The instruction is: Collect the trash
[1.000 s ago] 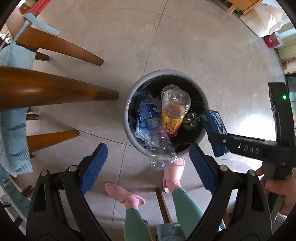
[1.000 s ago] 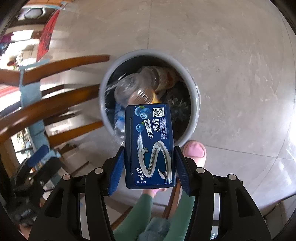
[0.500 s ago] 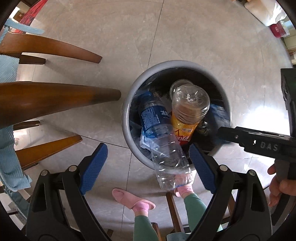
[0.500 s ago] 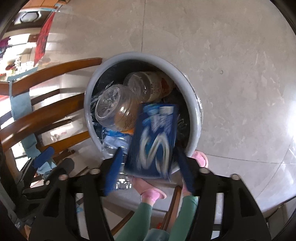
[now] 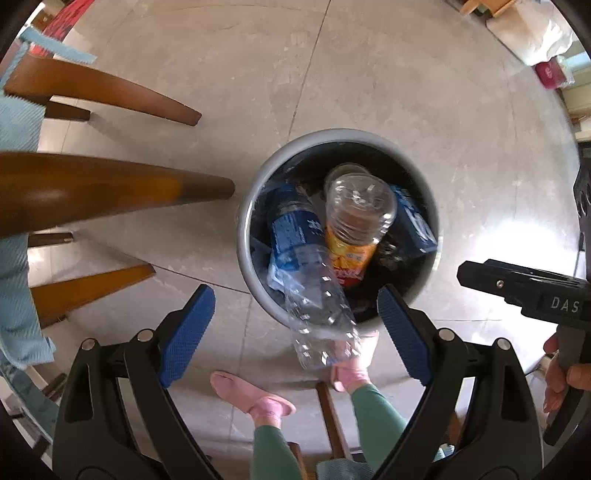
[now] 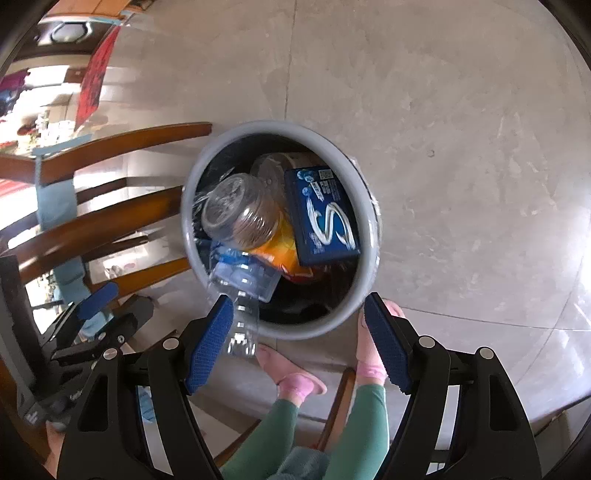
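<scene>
A grey round trash bin (image 5: 246, 236) (image 6: 369, 221) stands on the tiled floor below both grippers. In it lie a clear bottle with a blue label (image 5: 295, 236) sticking out over the rim, an upended bottle with an orange label (image 5: 356, 221) (image 6: 255, 225), and a blue gum box (image 6: 321, 214) (image 5: 415, 225) lying against the bin's right side. My left gripper (image 5: 295, 332) is open and empty above the bin's near rim. My right gripper (image 6: 299, 332) is open and empty above the bin; it also shows at the right of the left wrist view (image 5: 524, 291).
Wooden chair legs (image 5: 110, 192) and a light blue cloth (image 5: 14, 266) are to the left of the bin. The person's pink slippers (image 5: 255, 398) and green trouser legs (image 6: 362, 421) are just near of the bin. Bags lie at the far right (image 5: 532, 33).
My right gripper opened and let go of the blue gum box, which fell into the bin. The left gripper stayed open over the bin.
</scene>
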Tool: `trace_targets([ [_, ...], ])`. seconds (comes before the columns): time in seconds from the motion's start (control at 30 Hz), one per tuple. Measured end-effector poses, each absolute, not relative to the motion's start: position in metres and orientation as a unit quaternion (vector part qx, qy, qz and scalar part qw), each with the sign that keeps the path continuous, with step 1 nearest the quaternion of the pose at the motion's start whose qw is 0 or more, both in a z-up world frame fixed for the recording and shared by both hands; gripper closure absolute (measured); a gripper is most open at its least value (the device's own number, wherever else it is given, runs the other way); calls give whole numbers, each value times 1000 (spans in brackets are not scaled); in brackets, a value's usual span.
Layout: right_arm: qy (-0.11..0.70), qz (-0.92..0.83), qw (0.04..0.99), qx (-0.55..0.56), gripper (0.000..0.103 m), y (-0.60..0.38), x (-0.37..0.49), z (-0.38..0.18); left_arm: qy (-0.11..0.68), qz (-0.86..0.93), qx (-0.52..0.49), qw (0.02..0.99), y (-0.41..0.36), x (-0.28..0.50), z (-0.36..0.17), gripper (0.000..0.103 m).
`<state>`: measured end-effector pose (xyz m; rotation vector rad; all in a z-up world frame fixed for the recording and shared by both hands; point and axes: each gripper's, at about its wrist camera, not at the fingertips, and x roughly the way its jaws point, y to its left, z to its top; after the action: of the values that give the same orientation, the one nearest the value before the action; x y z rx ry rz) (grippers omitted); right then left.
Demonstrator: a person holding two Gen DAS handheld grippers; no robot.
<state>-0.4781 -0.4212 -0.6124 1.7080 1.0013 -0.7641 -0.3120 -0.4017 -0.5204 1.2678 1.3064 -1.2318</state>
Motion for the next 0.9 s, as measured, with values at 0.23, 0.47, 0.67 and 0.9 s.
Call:
trace_targets([
  [0.23, 411, -299, 554, 660, 29, -430, -486, -503, 538, -534, 476, 446, -387, -320, -432, 16],
  [0.47, 393, -327, 613, 602, 27, -444, -496, -358, 515, -569, 460, 448, -377, -341, -312, 16],
  [0.67, 373, -330, 668, 553, 26, -453, -482, -241, 473, -604, 420, 485, -367, -323, -190, 16],
  [0.9, 369, -256, 753, 480, 26, -453, -390, -144, 433, -579, 350, 596, -345, -228, -73, 16],
])
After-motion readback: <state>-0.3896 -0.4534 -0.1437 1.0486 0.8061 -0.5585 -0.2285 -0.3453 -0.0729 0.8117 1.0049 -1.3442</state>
